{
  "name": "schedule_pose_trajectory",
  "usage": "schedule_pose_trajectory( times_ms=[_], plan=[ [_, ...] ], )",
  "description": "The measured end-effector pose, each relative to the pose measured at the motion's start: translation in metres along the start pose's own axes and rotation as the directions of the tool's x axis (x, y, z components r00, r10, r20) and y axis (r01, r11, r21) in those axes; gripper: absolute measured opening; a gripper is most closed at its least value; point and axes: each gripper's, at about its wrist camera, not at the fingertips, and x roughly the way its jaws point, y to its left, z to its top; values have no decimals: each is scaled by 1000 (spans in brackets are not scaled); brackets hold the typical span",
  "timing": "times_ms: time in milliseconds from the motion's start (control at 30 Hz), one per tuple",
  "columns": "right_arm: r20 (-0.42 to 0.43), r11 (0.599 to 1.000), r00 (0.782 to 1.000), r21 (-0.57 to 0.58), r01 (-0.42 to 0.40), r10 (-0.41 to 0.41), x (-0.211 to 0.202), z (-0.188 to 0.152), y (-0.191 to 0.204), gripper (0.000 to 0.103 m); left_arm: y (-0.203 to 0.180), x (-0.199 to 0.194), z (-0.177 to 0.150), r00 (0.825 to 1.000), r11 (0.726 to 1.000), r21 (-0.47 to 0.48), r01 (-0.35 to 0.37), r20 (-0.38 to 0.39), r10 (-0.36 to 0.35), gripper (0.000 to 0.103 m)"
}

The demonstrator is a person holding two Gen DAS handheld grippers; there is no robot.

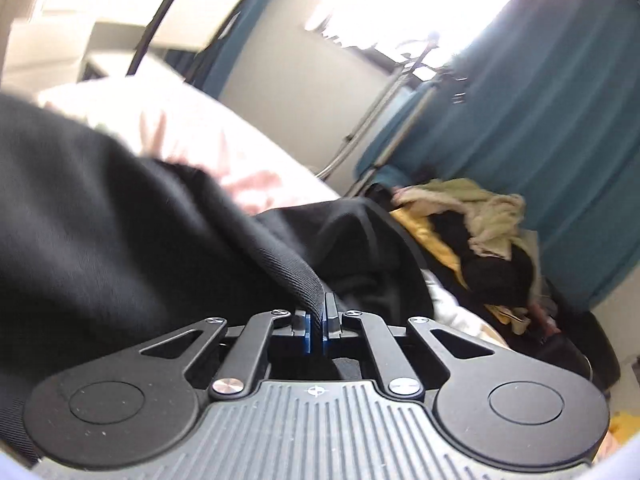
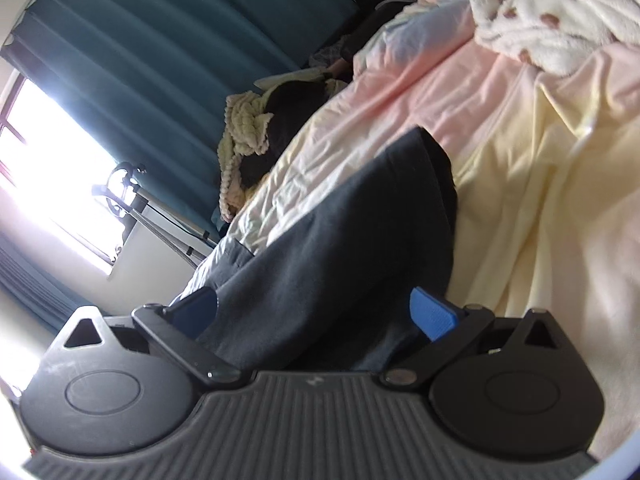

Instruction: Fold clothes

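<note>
A black garment fills the left and middle of the left wrist view, lifted off the bed. My left gripper is shut on a ribbed edge of it, pinched between the blue pads. In the right wrist view the same dark garment lies stretched over the pink and yellow bedding. My right gripper is open, its blue pads wide apart with the cloth lying between them, not clamped.
A heap of other clothes, cream, yellow and black, lies beside the bed near the teal curtain. A metal rack stands by the bright window. A white fleece blanket with brown spots lies further up the bed.
</note>
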Motion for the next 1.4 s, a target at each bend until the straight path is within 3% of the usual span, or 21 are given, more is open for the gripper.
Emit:
schedule_pose_trajectory(
  times_ms=[167, 267, 333, 467, 700, 800, 867, 967, 1033, 1067, 1100, 1133, 1167, 1233, 1300, 1400],
  plan=[
    [18, 997, 999, -59, -40, 41, -8, -3, 12, 103, 10, -66, -1, 994, 994, 10, 105, -1, -105, 5],
    [27, 992, 997, -103, -71, 74, -14, -5, 21, 103, 15, -110, -6, 990, 988, 71, 140, -18, -139, 5],
    [37, 983, 994, -160, -93, 101, -19, -8, 29, 103, 20, -140, -15, 985, 980, 108, 170, -23, -168, 5],
    [19, 954, 988, -262, -143, 154, -27, -15, 46, 103, 38, -189, -49, 971, 969, 85, 233, -75, -227, 5],
    [-170, 865, 950, -395, -311, 264, -31, -48, 84, 103, 62, -229, -141, 947, 932, 228, 281, -221, -231, 5],
    [-257, 812, 922, -445, -379, 289, -32, -65, 102, 103, 64, -232, -152, 953, 913, 299, 276, -206, -221, 6],
    [-321, 773, 906, -486, -408, 276, -25, -82, 113, 103, 66, -230, -150, 951, 913, 296, 280, -213, -222, 6],
    [-370, 737, 906, -549, -394, 208, -7, -104, 120, 103, 66, -226, -146, 948, 913, 295, 282, -236, -216, 7],
    [-416, 720, 899, -581, -379, 138, 8, -119, 116, 103, 69, -228, -143, 944, 912, 298, 284, -253, -211, 18],
    [-438, 710, 893, -597, -373, 102, 15, -126, 113, 103, 68, -229, -142, 942, 905, 317, 283, -272, -199, 36],
    [-466, 698, 883, -611, -373, 64, 21, -133, 109, 103, 68, -230, -140, 939, 898, 336, 283, -289, -188, 61],
    [-492, 684, 870, -627, -374, 25, 27, -140, 104, 103, 68, -233, -138, 937, 889, 358, 287, -299, -182, 70],
    [-495, 632, 869, -676, -380, -8, 26, -149, 104, 103, 70, -238, -134, 938, 881, 370, 294, -291, -191, 78],
    [-495, 519, 866, -760, -391, -73, 24, -166, 105, 103, 74, -246, -125, 941, 874, 379, 305, -261, -216, 78],
    [-487, 503, 868, -778, -377, -102, 20, -170, 108, 103, 78, -247, -107, 952, 883, 375, 283, -223, -210, 79],
    [-511, 506, 851, -770, -390, -123, 19, -167, 111, 103, 81, -226, -64, 963, 913, 330, 239, -201, -180, 79]
  ],
)
